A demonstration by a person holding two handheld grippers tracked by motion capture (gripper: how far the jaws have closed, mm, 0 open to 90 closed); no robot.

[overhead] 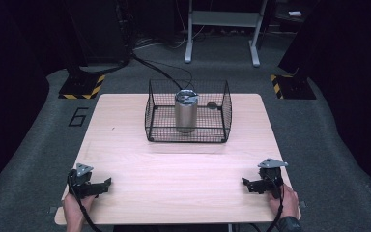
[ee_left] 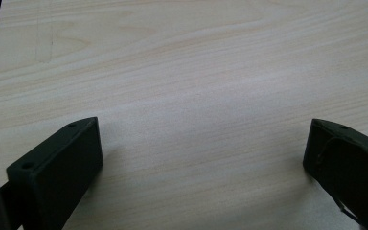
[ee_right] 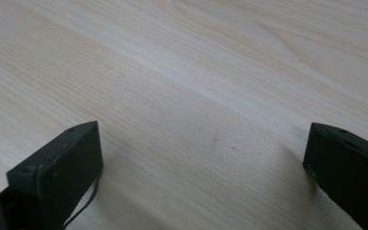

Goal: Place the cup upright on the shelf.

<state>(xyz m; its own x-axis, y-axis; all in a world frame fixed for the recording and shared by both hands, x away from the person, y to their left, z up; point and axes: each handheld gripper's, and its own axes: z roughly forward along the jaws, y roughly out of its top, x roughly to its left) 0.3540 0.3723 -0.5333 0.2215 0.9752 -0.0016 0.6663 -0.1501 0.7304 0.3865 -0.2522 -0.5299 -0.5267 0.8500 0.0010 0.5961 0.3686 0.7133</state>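
Left hand-held gripper [overhead: 107, 184] rests low at the near left corner of the tabletop [overhead: 125, 145], held by the left hand [overhead: 75, 208]; jaws point inward toward the middle. Right hand-held gripper [overhead: 245, 183] sits at the near right corner in the right hand [overhead: 285, 200], jaws pointing inward, facing the left one. Both are well apart from each other.

Left gripper view: jaws spread wide, bare wood grain between them, nothing gripped. Right gripper view: same, jaws wide, nothing between them.

Cup [overhead: 186, 111]: metal cylinder, upright inside the wire basket [overhead: 157, 113], which stands at the far middle of the tabletop. Well apart from both grippers. No label legible on the cup.

Writing: a "6" [overhead: 78, 116] marked on the grey floor to the left of the tabletop.

Surroundings: yellow-black striped bases [overhead: 82, 87] at far left and far right, a cable [overhead: 159, 70] running on the floor behind the basket, a white frame [overhead: 222, 29] beyond. Bare wood lies between the grippers and the basket.
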